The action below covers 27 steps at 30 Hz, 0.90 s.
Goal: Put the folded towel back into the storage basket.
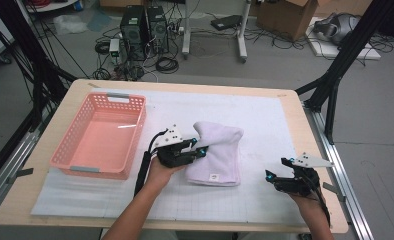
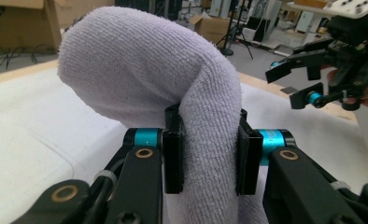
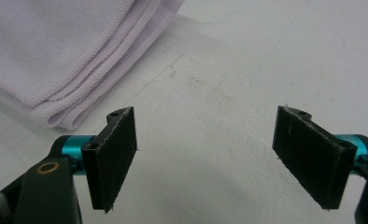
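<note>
The left gripper [image 1: 199, 148] sat at the frame's centre, forearm rising from the bottom edge, jaws clamped on a towel [image 1: 216, 152] fold. The right gripper [image 1: 277, 170] rested at lower right, jaws spread wide with nothing between them.

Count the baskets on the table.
1: a pink plastic basket at the table's left, beside the left gripper, which pinches the folded lavender towel. Nothing seems to hide another.
</note>
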Each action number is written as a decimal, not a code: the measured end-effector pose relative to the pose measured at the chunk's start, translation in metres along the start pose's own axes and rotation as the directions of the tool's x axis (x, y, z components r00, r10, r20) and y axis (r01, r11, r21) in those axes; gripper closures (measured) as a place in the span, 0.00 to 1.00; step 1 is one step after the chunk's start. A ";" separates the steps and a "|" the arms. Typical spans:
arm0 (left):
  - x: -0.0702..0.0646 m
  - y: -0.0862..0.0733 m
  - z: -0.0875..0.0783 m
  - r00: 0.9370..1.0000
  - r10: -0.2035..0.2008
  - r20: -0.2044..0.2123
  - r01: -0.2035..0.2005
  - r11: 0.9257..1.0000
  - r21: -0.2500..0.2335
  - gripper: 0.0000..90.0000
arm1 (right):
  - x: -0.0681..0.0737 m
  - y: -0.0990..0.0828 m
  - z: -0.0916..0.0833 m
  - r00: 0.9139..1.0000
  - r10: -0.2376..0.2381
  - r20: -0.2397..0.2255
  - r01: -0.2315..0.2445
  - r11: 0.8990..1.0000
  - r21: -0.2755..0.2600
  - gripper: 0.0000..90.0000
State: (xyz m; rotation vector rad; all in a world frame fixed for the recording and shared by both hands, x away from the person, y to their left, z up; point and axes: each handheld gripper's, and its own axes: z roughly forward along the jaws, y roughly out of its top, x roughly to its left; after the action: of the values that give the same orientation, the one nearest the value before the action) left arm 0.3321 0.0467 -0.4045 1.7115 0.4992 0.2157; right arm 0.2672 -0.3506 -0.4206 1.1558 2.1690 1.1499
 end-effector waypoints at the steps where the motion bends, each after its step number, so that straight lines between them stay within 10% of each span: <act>1: -0.001 0.001 -0.002 1.000 0.005 0.003 -0.005 1.000 -0.008 0.78 | 0.000 0.000 0.000 1.000 0.000 0.000 0.000 1.000 0.000 0.23; 27: -0.006 0.029 -0.047 0.998 0.054 -0.014 -0.055 0.990 -0.132 0.80 | 0.001 0.001 0.000 1.000 0.001 -0.007 -0.002 1.000 -0.011 0.23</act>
State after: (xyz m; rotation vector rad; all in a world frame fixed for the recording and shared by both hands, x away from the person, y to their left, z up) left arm 0.3133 0.0822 -0.3660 1.5964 0.4367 0.2906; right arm 0.2675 -0.3488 -0.4196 1.1505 2.1648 1.1671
